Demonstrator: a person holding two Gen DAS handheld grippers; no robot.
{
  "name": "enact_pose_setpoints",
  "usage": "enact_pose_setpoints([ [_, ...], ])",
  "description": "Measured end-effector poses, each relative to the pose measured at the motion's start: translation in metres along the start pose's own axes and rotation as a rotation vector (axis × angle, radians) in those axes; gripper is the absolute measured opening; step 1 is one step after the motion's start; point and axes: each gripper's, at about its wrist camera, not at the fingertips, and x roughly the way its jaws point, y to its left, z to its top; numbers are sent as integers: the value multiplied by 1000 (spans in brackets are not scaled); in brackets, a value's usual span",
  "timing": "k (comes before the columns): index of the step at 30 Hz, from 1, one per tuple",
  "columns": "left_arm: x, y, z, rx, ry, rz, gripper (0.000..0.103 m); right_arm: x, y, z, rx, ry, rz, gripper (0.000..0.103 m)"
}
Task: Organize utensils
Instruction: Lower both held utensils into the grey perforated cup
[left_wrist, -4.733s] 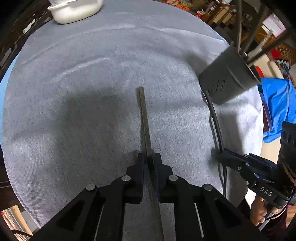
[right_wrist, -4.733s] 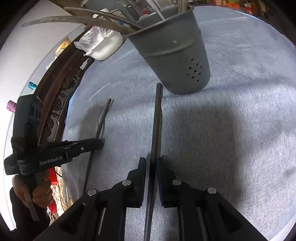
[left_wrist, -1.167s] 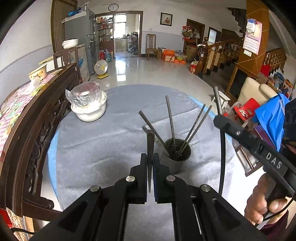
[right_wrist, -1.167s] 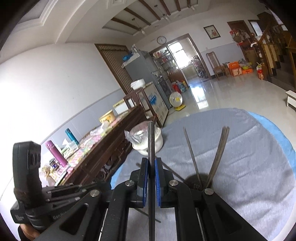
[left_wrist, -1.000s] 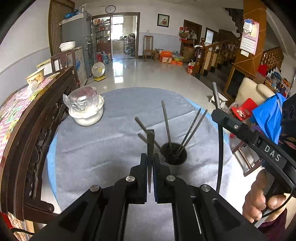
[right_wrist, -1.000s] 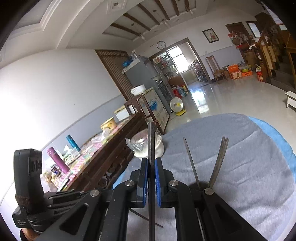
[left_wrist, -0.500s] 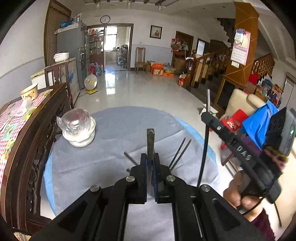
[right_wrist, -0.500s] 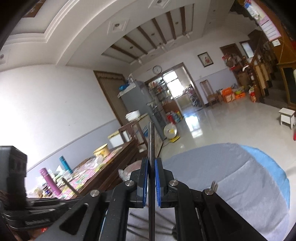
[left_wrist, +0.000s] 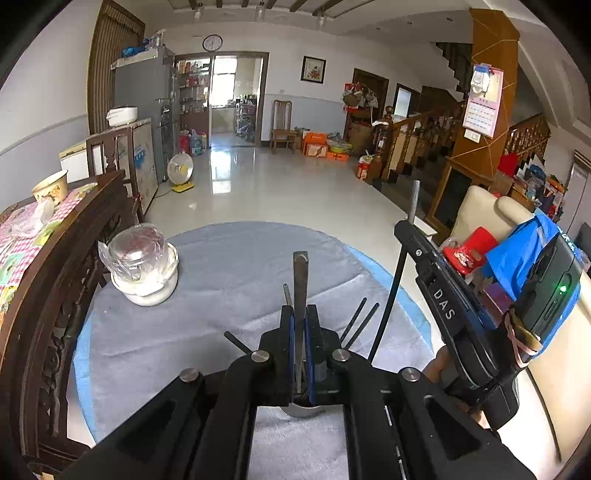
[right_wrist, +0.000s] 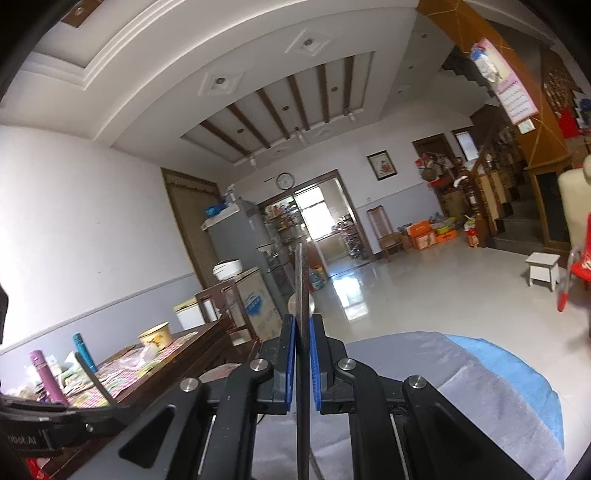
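My left gripper (left_wrist: 300, 325) pinches a chopstick (left_wrist: 300, 280) pointing twelve o'clock; the holder (left_wrist: 303, 409) sits at six, directly beneath.

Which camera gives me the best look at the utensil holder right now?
The left wrist view. The utensil holder shows there only as a sliver of rim below the left gripper, with utensil handles fanning out above it. The right wrist view looks across the room and shows none of it.

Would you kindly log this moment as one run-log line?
left gripper: shut on flat metal utensil handle | right gripper: shut on thin dark metal utensil | grey holder: mostly hidden
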Motion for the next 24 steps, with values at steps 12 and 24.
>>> enact_pose_setpoints([
  [12,45,3,-9,-15,79,-3,5,32,-6,-38,-36,-7,-86,9],
  [24,57,0,-24,8,110,-7,6,31,-13,-66,-55,40,-110,9],
])
